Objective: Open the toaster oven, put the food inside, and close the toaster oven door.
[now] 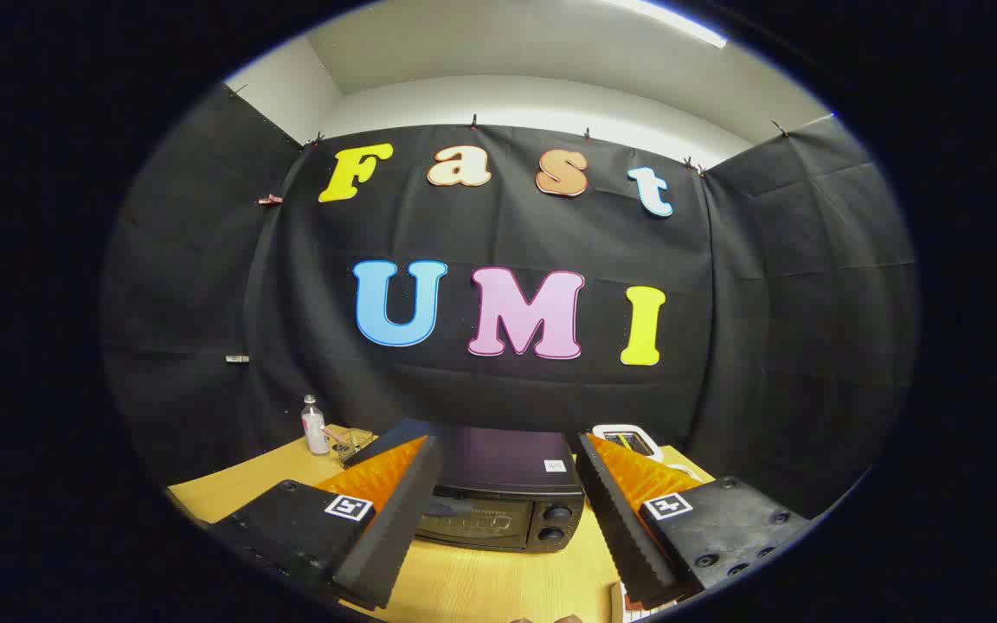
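Hand-held gripper [507, 510] released, fingers spread wide. Oven [498, 497] sits ahead between them, toward counter [498, 580] back edge, door shut. Rigid, heavy; grab door's top handle, probably.

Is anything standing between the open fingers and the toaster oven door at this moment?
Nothing visible does. The gripper is open, its fingers spread apart, and the toaster oven sits just ahead between them with its door shut; only bare table lies before it.
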Motion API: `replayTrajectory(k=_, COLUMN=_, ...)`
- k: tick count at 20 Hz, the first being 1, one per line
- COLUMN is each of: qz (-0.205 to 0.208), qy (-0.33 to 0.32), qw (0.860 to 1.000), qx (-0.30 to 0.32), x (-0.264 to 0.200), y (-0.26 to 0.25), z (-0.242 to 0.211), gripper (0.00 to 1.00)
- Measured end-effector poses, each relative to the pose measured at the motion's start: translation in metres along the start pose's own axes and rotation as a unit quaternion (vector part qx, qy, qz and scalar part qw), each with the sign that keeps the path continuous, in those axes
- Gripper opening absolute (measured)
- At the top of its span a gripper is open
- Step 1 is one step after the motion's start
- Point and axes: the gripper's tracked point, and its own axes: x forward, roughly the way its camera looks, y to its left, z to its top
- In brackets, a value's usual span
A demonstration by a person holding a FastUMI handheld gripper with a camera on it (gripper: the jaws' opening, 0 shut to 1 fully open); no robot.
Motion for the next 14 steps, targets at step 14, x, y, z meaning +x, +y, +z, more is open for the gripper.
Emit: replayTrajectory(k=14, qz=0.009, qy=0.018, qw=1.0, qx=0.012, x=0.003, y=0.02, z=-0.012, gripper=0.97)
